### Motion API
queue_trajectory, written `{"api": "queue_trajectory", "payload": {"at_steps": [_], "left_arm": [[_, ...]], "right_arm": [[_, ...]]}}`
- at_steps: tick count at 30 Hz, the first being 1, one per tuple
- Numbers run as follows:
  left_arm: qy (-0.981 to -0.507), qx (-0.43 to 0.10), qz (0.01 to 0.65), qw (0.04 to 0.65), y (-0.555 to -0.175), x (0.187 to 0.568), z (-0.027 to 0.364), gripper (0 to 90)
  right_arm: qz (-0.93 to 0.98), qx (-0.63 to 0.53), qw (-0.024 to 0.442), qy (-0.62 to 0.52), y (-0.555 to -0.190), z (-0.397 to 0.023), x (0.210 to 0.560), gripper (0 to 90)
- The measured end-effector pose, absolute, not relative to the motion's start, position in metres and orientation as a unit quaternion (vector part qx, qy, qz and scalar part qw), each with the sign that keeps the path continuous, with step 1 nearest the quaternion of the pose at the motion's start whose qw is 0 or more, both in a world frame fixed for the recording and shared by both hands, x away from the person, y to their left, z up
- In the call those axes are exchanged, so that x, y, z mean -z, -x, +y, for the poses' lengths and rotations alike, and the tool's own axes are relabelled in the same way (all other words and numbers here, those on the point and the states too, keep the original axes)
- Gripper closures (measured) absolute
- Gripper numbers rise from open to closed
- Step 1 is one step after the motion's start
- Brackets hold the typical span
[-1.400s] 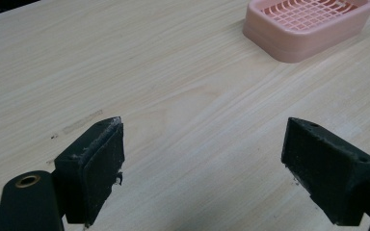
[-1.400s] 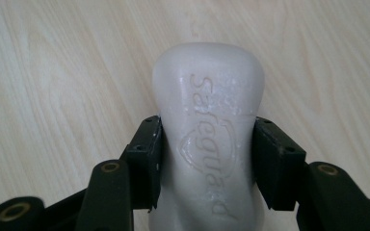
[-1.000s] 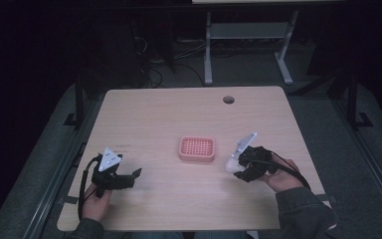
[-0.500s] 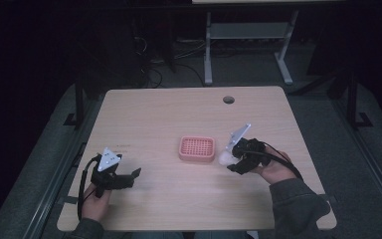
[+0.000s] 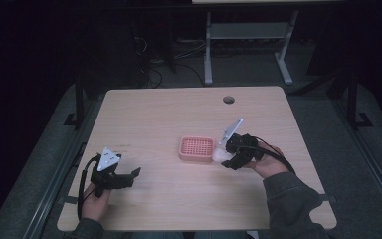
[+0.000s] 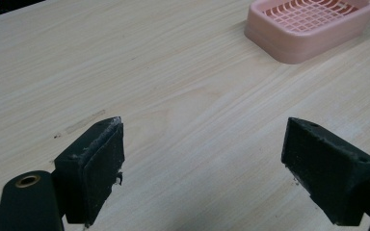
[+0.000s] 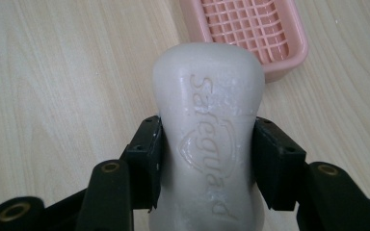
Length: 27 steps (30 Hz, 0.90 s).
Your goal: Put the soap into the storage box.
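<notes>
One soap bar (image 7: 207, 130) sits clamped in the right gripper (image 7: 206, 159), long axis along the jaws, pointing toward the dish (image 7: 250, 29); left gripper (image 6: 207, 168) jaws gape apart.

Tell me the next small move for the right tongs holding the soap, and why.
Probably carry the soap bar a little farther over the pink soap dish before lowering it. The right tongs are clamped on the bar's sides, and it sits just at the dish's near edge, not yet above the grid. The left tongs rest open, apart from it.

Pink soap dish (image 5: 196, 148) on wooden table (image 5: 179, 114)
</notes>
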<state>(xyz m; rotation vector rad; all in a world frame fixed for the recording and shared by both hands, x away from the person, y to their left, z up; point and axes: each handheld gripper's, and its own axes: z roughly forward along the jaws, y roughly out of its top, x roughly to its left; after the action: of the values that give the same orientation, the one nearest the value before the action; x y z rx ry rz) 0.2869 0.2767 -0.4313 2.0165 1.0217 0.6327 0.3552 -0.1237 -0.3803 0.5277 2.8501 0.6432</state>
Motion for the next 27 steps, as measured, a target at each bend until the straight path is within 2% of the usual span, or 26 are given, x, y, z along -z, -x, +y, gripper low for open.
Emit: {"api": "queue_trajectory", "payload": {"at_steps": [27], "left_arm": [[-0.793,-0.247,0.401,0.387,-0.287,0.431,0.276,14.7]], "right_arm": [[0.964,-0.207,0.069,-0.152,-0.383,-0.084,0.378,48.7]]}}
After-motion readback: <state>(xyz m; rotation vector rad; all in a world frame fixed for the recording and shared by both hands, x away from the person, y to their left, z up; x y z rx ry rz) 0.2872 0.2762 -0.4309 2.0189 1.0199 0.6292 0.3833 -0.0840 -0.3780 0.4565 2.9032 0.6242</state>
